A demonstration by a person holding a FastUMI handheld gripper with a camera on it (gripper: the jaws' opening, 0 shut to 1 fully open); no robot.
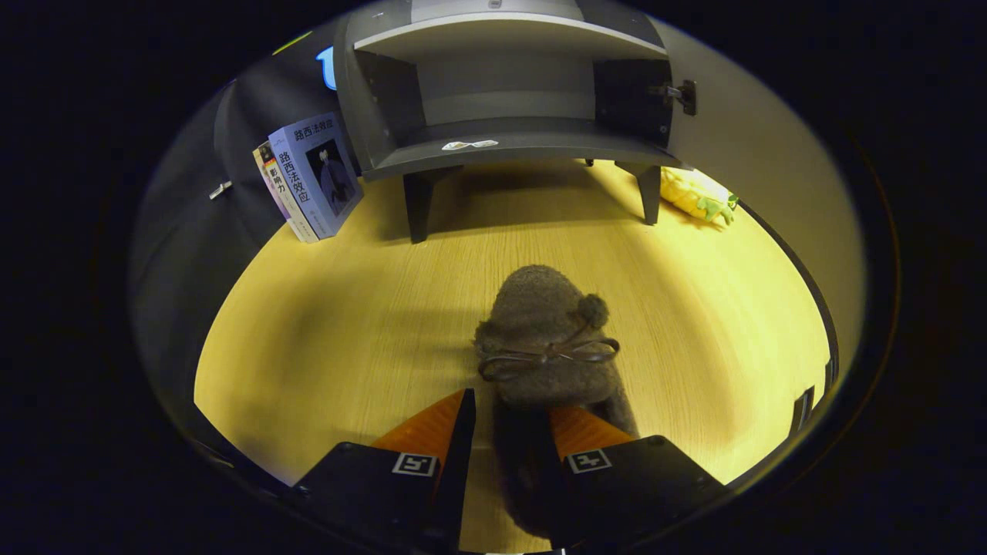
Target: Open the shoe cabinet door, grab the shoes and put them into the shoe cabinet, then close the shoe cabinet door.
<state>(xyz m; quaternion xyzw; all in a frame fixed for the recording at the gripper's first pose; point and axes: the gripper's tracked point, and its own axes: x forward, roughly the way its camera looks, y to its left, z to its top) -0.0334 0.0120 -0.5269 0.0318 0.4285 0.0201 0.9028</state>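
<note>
1. The shoe cabinet (509,146) is standing open on the far side of the table (324,331), its door (740,169) swung wide.
2. The fuzzy brown shoe (544,339) is lying just ahead of the claw (505,416), heel between the fingers.
3. The claw is sitting partly open; whether both fingers are pressing the shoe, I cannot tell.
4. It is looking soft and light, likely squashing; gripping the heel rim seems best.

Gripper-mounted fisheye looks low along its jaws, across the table (324,324) toward the cabinet (509,92).
</note>
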